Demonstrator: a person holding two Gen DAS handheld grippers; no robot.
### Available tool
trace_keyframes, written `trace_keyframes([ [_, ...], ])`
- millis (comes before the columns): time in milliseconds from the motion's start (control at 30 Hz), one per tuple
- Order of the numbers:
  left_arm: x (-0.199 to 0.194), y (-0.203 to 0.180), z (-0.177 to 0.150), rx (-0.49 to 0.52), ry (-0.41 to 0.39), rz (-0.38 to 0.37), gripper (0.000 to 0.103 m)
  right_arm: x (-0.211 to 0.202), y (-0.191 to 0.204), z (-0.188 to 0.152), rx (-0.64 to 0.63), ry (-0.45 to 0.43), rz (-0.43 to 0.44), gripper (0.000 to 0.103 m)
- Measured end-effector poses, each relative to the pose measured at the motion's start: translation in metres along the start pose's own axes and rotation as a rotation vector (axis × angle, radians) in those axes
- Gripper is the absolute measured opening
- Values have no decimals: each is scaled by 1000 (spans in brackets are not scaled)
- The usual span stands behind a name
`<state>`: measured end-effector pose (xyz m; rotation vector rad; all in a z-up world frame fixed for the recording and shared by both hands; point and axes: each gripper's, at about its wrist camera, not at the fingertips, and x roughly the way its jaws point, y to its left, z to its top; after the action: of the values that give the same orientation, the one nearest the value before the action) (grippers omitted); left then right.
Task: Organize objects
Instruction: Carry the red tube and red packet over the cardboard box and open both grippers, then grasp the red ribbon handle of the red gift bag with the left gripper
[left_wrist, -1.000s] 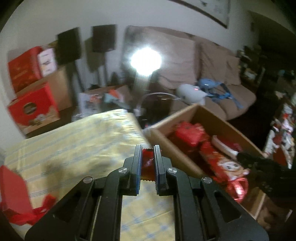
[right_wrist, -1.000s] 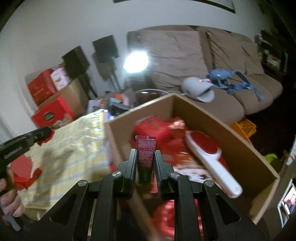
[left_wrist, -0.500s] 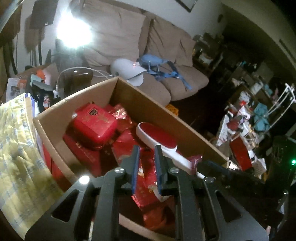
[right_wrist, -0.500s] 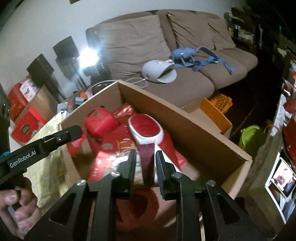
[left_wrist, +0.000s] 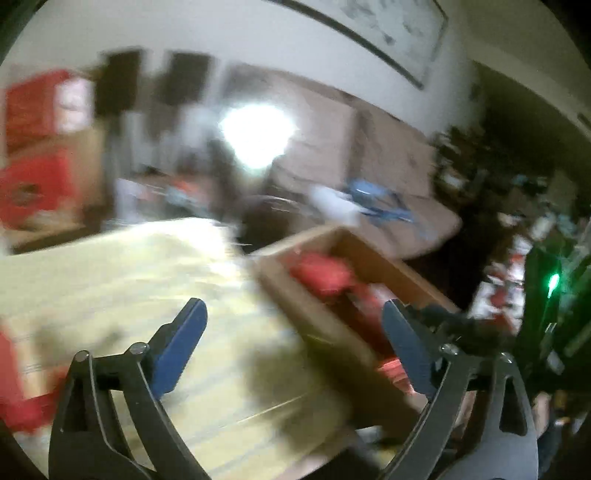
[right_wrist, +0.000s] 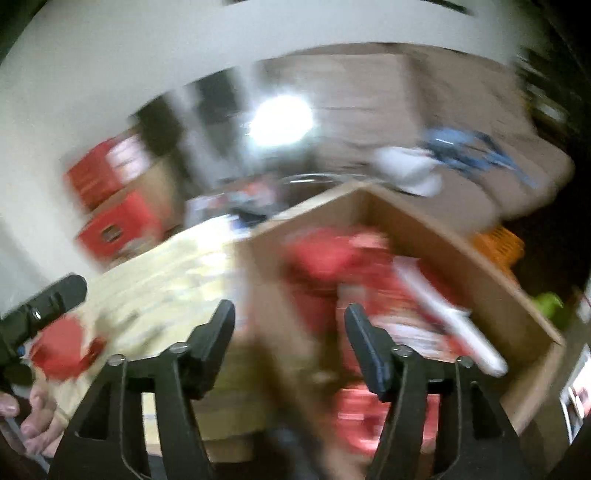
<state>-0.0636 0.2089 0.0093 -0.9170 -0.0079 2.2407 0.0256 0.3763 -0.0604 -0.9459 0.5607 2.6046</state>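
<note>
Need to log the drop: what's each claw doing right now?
Left claw: open, empty, jaws just opened.
Right claw: open, empty, jaws just opened, over the box edge.

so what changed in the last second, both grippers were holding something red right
Both let go. The left gripper and right gripper have just been opening and now hold nothing; their red items are gone from between the fingers. Both views have swung back toward the yellow tablecloth. The cardboard box stayed put.
</note>
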Motion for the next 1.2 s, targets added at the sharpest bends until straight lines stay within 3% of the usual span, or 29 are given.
trace_keyframes([
  [33, -12, 14, -9, -5, -14, 56, 96, 10, 25, -1, -50, 15, 60, 70],
  [133, -44, 71, -52, -15, -30, 318, 96, 51, 113, -15, -246, 103, 220, 72],
  [200, -45, 93, -74, 38, -4, 468, 95, 71, 152, -28, -331, 154, 284, 72],
  [233, -40, 104, -85, 111, 44, 578, 89, 81, 173, -35, -362, 182, 305, 72],
  [267, -32, 108, -95, 179, 100, 637, 84, 88, 185, -41, -372, 197, 320, 72],
  [300, -24, 109, -103, 256, 158, 683, 72, 94, 196, -46, -375, 214, 338, 72],
  [367, -12, 105, -121, 428, 210, 764, 69, 102, 211, -58, -382, 254, 361, 72],
  [533, 21, 89, -158, 869, 106, 1029, 69, 103, 207, -70, -386, 264, 302, 72],
  [600, 33, 98, -154, 899, 70, 1110, 61, 103, 196, -69, -355, 265, 273, 72],
  [667, 38, 108, -145, 859, 90, 1125, 53, 104, 180, -63, -323, 271, 245, 72],
  [733, 38, 113, -138, 840, 68, 1149, 30, 103, 169, -59, -290, 271, 225, 72],
  [867, 25, 114, -119, 772, -2, 1121, 1, 103, 153, -53, -235, 268, 205, 72],
  [1000, 10, 100, -114, 776, -6, 1061, 0, 102, 154, -54, -234, 270, 215, 72],
  [1033, 10, 95, -117, 823, 21, 1031, 1, 102, 156, -56, -241, 275, 223, 72],
  [1100, 15, 81, -145, 1013, 78, 1004, 5, 103, 158, -60, -247, 285, 235, 72],
  [1167, 21, 76, -167, 1156, 119, 983, 17, 106, 161, -64, -248, 301, 252, 72],
  [1200, 25, 76, -177, 1214, 147, 978, 36, 107, 163, -66, -249, 309, 258, 72],
])
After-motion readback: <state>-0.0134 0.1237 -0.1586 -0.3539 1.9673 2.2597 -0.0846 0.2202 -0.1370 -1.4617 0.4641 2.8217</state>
